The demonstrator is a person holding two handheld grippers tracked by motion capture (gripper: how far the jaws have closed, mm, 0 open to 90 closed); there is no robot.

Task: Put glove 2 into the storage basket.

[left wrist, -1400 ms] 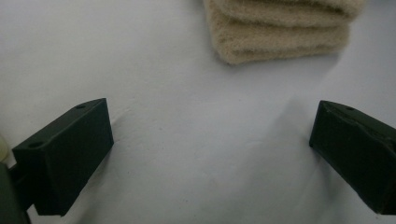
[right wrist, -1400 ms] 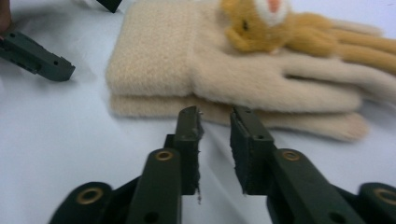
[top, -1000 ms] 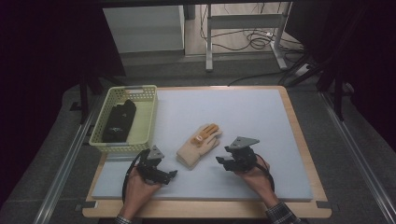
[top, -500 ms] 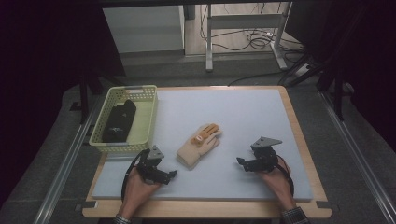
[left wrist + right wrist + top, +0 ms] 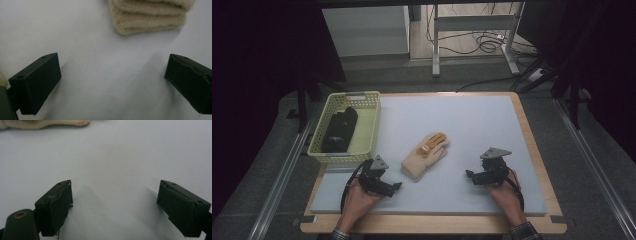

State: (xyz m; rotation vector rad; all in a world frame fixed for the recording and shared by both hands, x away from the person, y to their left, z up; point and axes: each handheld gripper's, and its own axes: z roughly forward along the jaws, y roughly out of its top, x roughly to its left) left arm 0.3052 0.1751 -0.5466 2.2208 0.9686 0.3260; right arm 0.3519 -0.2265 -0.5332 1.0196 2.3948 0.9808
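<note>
We're looking down on the table [image 5: 522,150], and the glove [image 5: 425,155] lies flat on the pale mat near the middle, its orange-marked fingers pointing far and to the right, its cream cuff toward the near left. Nothing is touching it.

On the left, the left gripper [image 5: 393,186] sits low at the near edge, held in the person's left hand [image 5: 357,200]. Its jaws are spread wide with only bare mat between them. In the left gripper view the glove's cuff [image 5: 150,17] shows just ahead of the jaw tips and a little to the right of centre, close but apart from them. From above, the glove is just to the right of and slightly farther than this gripper.

Over on the right, the right gripper [image 5: 470,175] rests on the mat in the person's right hand [image 5: 507,192], and its jaws have just been opening; they now stand fully spread with nothing between them. The glove lies to its left, clearly apart. In the right gripper view we catch a strip of the glove [image 5: 45,123] at the far upper left, well off the jaw line.

Far left, the yellow basket [image 5: 367,125] holds a dark folded item [image 5: 339,130], well away from both grippers.
</note>
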